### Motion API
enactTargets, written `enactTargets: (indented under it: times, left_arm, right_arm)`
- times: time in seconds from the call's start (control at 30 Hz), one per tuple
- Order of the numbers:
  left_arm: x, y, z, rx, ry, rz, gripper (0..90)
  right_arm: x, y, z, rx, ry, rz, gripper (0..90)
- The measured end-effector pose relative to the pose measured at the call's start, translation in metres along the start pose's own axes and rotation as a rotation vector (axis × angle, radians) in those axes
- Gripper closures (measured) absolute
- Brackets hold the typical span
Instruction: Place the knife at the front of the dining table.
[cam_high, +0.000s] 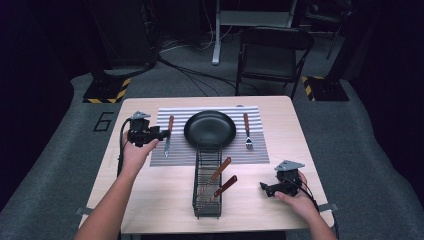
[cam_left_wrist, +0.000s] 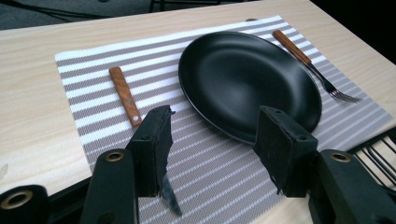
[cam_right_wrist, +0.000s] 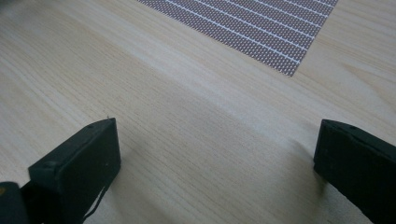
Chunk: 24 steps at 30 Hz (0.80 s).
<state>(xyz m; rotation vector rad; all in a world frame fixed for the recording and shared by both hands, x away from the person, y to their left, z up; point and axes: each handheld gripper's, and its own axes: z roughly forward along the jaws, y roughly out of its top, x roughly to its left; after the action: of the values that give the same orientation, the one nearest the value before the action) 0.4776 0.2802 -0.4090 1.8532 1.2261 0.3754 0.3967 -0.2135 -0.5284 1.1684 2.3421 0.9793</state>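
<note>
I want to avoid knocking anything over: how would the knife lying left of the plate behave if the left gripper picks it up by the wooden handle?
The knife looks stiff, so it should lift without flopping. It lies flat on the striped placemat, so rolling seems unlikely. Held at the handle end, its metal blade might tilt downward. The left gripper stands open above it.

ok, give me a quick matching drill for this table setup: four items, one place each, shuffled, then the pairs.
Items:
1. knife
2. fork
3. black plate
4. wire rack

Places:
A. middle of the striped placemat
B. near edge of the placemat, running toward the person
C. left of the plate, at the left gripper
D. right of the plate

Pairs: 1-C, 2-D, 3-A, 4-B
</note>
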Motion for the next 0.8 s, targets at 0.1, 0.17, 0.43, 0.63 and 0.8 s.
enactTargets:
  times: [0.1, 0.17, 0.43, 0.63, 0.8]
  left_arm:
    - [0.001, -0.010, -0.008, -0.002, -0.003, 0.004, 45.8]
    - [0.001, -0.014, -0.010, 0.000, -0.004, 0.000, 45.8]
    - [0.008, -0.041, -0.021, 0.022, -0.008, -0.013, 45.2]
    - [0.016, -0.063, -0.027, 0.042, -0.006, -0.033, 44.9]
    - [0.020, -0.086, -0.027, 0.048, -0.012, -0.053, 44.1]
  right_arm:
    - [0.000, 0.000, 0.000, 0.000, 0.000, 0.000, 0.0]
    - [0.000, 0.000, 0.000, 0.000, 0.000, 0.000, 0.0]
    - [0.000, 0.000, 0.000, 0.000, 0.000, 0.001, 0.0]
    - [0.000, 0.000, 0.000, 0.000, 0.000, 0.001, 0.0]
    - [0.000, 0.000, 0.000, 0.000, 0.000, 0.001, 0.0]
